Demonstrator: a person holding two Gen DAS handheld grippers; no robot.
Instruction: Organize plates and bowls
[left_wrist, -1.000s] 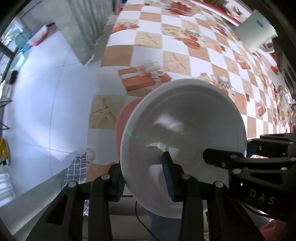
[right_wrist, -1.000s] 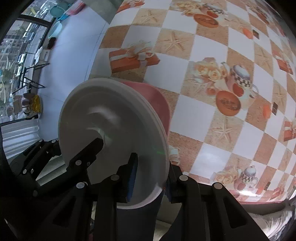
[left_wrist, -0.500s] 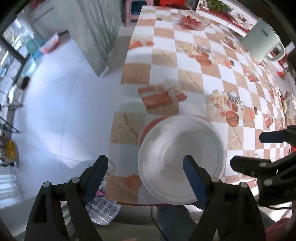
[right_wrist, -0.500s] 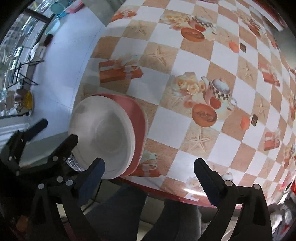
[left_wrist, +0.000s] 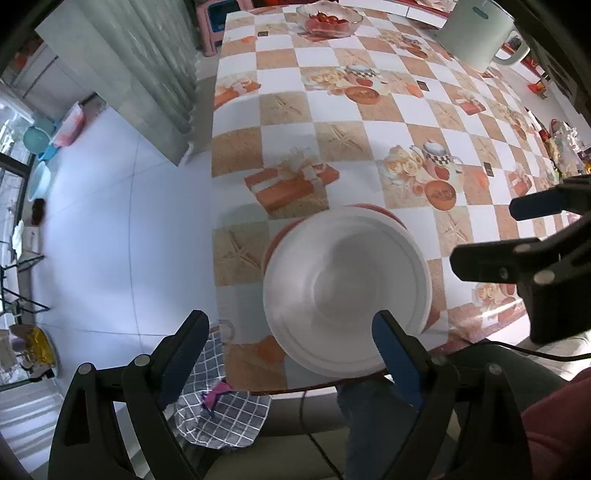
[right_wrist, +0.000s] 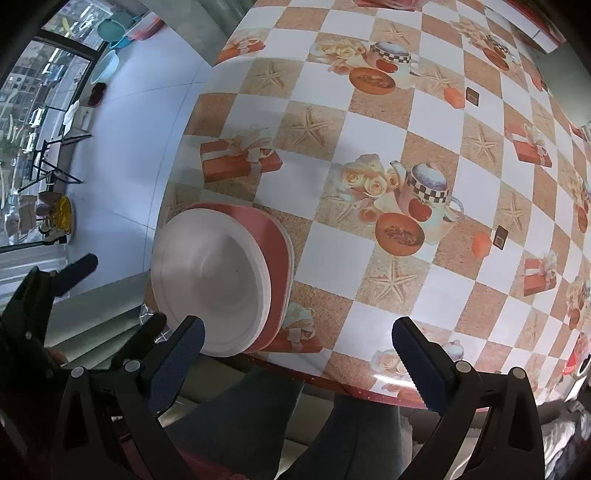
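A white plate (left_wrist: 347, 291) lies on top of a pink plate (left_wrist: 384, 214) at the near corner of the checkered table; both also show in the right wrist view, white (right_wrist: 210, 280) on pink (right_wrist: 275, 247). My left gripper (left_wrist: 291, 350) is open and empty, raised above the stack's near edge. My right gripper (right_wrist: 295, 354) is open and empty, raised over the table's front edge to the right of the stack; it also shows in the left wrist view (left_wrist: 517, 236).
A glass bowl of red fruit (left_wrist: 328, 18) and a white kettle (left_wrist: 476, 33) stand at the table's far end. The table's left edge (left_wrist: 213, 177) drops to a tiled floor. A checkered cloth (left_wrist: 221, 406) and the person's legs (right_wrist: 295, 424) are below the front edge.
Both grippers let go of the white plate, opened and pulled back upward. The plate now rests on the pink plate.
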